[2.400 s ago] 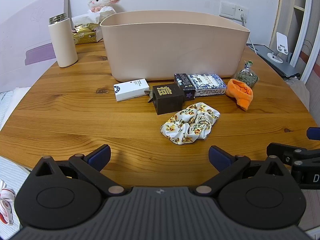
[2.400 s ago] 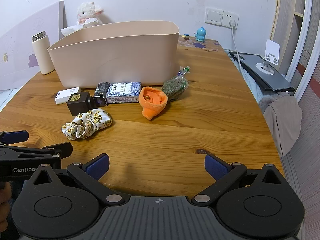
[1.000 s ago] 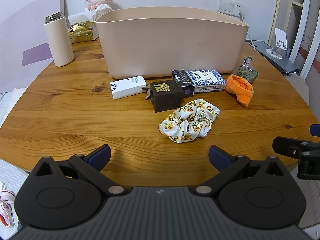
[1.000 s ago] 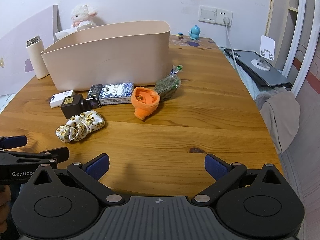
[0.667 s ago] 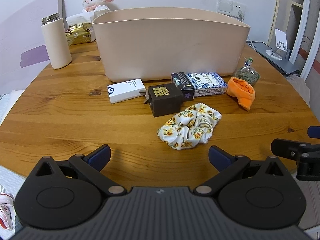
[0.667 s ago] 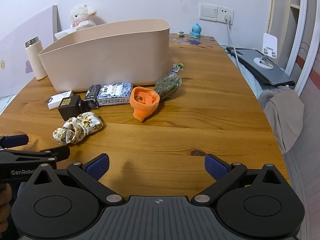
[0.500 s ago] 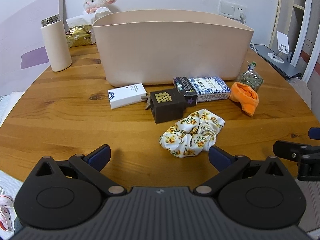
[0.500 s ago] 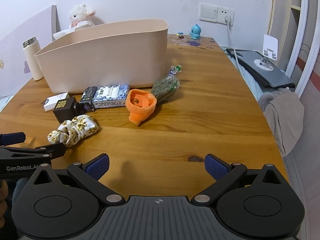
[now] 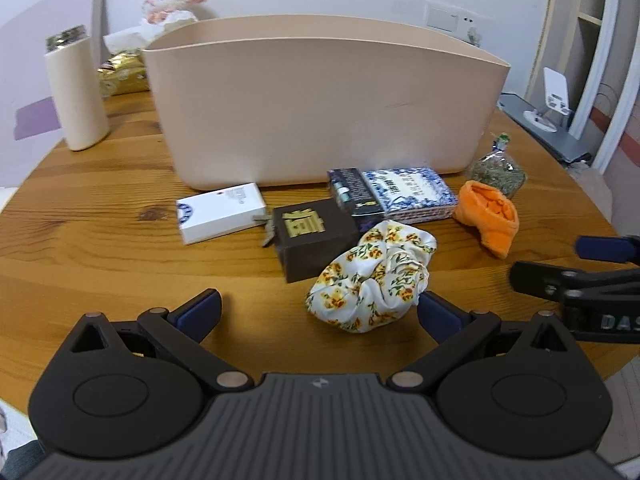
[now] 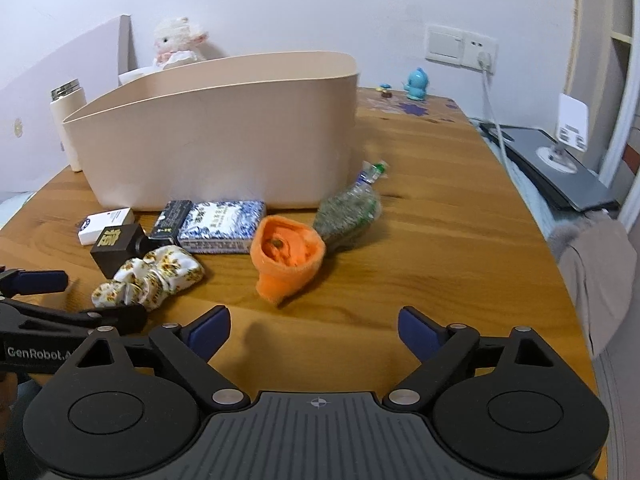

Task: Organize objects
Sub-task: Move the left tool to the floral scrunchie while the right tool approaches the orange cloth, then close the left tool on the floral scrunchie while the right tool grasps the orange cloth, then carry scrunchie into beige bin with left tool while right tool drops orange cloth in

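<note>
Both tools were released: the left tool [image 9: 318, 312] stood low in the frame, the scrunchie [image 9: 372, 280] just inside its right finger. Closing off-centre could push the scrunchie against the brown box [image 9: 316, 238].

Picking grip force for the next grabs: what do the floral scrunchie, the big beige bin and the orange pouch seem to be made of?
Floral scrunchie: thin, slightly glossy fabric, gathered in soft folds.
Beige bin: probably matte plastic; smooth seamless walls, rounded corners.
Orange pouch: fuzzy, fleece-like cloth, slumped with its mouth open.
</note>
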A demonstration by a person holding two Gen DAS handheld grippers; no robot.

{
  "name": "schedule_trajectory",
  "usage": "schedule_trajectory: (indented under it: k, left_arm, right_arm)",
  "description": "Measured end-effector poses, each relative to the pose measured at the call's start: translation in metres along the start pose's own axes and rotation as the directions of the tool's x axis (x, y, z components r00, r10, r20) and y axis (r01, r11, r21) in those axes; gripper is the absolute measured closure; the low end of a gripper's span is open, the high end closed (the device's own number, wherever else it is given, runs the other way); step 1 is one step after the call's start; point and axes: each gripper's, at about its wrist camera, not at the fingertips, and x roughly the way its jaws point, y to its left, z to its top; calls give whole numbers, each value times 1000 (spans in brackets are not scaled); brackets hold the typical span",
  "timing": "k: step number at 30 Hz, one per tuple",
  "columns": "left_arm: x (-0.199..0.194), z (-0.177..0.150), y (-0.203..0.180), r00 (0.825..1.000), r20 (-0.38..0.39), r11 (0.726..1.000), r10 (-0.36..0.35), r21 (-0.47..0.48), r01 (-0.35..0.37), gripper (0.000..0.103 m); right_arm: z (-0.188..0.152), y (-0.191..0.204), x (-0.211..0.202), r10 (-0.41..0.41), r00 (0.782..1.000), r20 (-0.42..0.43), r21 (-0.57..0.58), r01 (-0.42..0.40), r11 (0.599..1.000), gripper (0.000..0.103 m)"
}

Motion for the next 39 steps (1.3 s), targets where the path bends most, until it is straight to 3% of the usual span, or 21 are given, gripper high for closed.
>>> schedule_trajectory:
  k: [4, 11, 12, 13, 15, 16, 19, 21, 23, 31, 39]
  left_arm:
    - [10, 4, 1, 1000, 4, 1000, 10, 5, -10, 0]
    - [12, 5, 0, 1000, 13, 999, -16, 43, 15, 3]
    - [11, 4, -1, 1000, 20, 998, -14, 54, 13, 14]
    - [9, 4, -3, 1000, 29, 998, -6, 70, 4, 18]
    - [7, 4, -3, 999, 34, 998, -15, 69, 12, 32]
    - [6, 4, -3, 999, 39, 998, -11, 67, 9, 36]
    - [3, 5, -2, 999, 46, 997, -19, 69, 16, 63]
    - [2, 5, 0, 999, 40, 997, -32, 68, 30, 80]
    - [-1, 4, 1, 999, 31, 997, -43, 66, 41, 83]
    - [-33, 9, 8, 994, 87, 997, -70, 41, 66, 84]
    - [-76, 41, 28, 965, 262, 1000, -10, 6, 9, 84]
  right_arm:
    - [8, 3, 11, 11, 1000, 10, -9, -10, 1000, 17]
    - [16, 12, 26, 45, 999, 17, -7, -45, 999, 36]
    - [16, 15, 27, 45, 999, 17, -10, -45, 999, 43]
    - [16, 17, 29, 45, 999, 15, -12, -45, 999, 47]
    - [16, 19, 33, 42, 999, 3, -5, -42, 999, 70]
    - [15, 19, 34, 35, 999, 4, -2, -35, 999, 77]
    - [14, 18, 32, 24, 1000, 4, 4, -24, 1000, 89]
    - [13, 18, 29, 20, 1000, 2, 10, -20, 1000, 91]
    - [11, 18, 24, 14, 1000, 13, 17, -14, 1000, 92]
    - [15, 14, -17, 6, 995, 97, 34, -9, 999, 92]
    - [42, 10, -54, -31, 973, 227, 21, 27, 999, 92]
